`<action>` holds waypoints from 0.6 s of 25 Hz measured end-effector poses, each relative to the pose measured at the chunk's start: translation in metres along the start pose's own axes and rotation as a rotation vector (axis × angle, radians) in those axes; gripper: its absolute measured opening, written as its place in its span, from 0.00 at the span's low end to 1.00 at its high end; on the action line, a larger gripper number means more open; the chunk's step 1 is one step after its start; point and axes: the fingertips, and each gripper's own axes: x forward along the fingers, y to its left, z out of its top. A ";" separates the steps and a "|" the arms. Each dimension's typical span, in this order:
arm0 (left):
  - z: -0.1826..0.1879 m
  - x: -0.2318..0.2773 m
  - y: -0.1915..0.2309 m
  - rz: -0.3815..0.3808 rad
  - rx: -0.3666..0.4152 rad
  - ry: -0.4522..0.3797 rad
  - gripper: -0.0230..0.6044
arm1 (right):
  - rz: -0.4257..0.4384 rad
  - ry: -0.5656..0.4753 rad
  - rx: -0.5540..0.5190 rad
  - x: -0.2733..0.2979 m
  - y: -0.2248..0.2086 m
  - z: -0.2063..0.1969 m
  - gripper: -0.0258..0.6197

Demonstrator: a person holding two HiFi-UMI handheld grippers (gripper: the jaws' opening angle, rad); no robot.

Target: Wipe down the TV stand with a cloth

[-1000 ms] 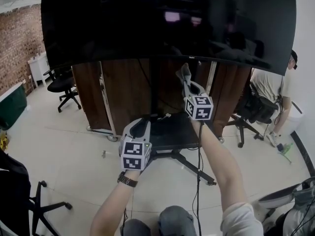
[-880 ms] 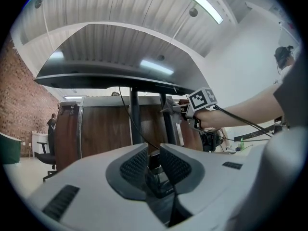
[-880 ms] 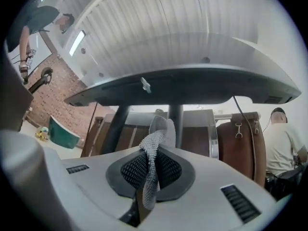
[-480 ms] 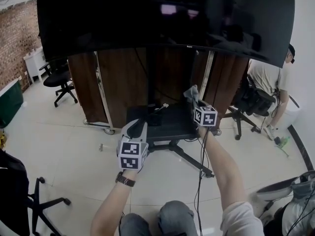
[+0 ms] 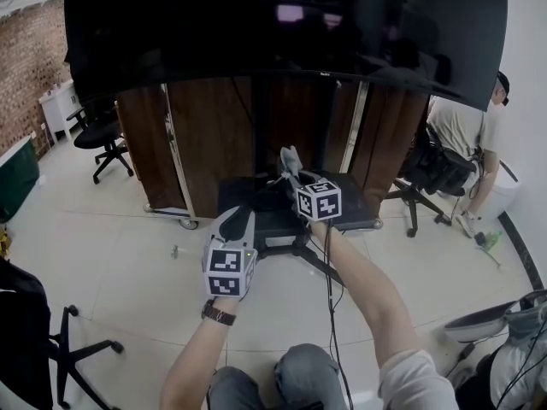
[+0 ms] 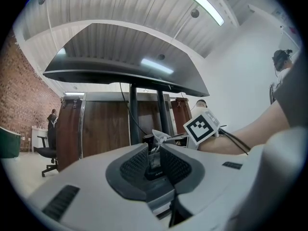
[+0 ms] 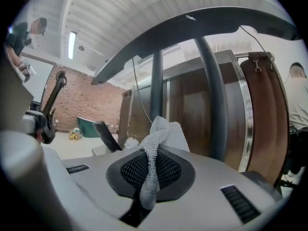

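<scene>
The TV stand's black shelf (image 5: 244, 199) sits low under the big dark TV (image 5: 282, 32), with its pole (image 5: 263, 131) rising behind. My right gripper (image 5: 291, 166) is over the shelf's middle, shut on a grey mesh cloth (image 5: 289, 155). In the right gripper view the cloth (image 7: 160, 132) is pinched between the pads and sticks out past the gripper (image 7: 153, 154). My left gripper (image 5: 241, 217) hovers at the shelf's front left edge. Its jaws stand almost together with nothing held in the left gripper view (image 6: 154, 150).
Dark wooden cabinets (image 5: 205, 139) with chrome frames stand behind the stand. An office chair (image 5: 98, 135) is at the left, another chair (image 5: 51, 348) at the bottom left. A person (image 5: 457, 139) sits at the right. The stand's legs (image 5: 329, 270) spread over the tiled floor.
My right gripper has come down and swung left with the cloth, from the stand's right side to its middle. The left gripper has hardly moved.
</scene>
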 end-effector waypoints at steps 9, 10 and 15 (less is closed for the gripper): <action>-0.012 0.004 -0.002 -0.012 0.006 0.018 0.19 | -0.254 0.036 0.064 -0.062 -0.124 -0.033 0.08; -0.014 0.004 -0.003 -0.014 0.003 0.020 0.19 | -0.298 0.030 0.083 -0.078 -0.144 -0.035 0.08; -0.022 0.008 -0.010 -0.029 -0.002 0.031 0.19 | -0.455 -0.026 0.058 -0.159 -0.194 -0.028 0.08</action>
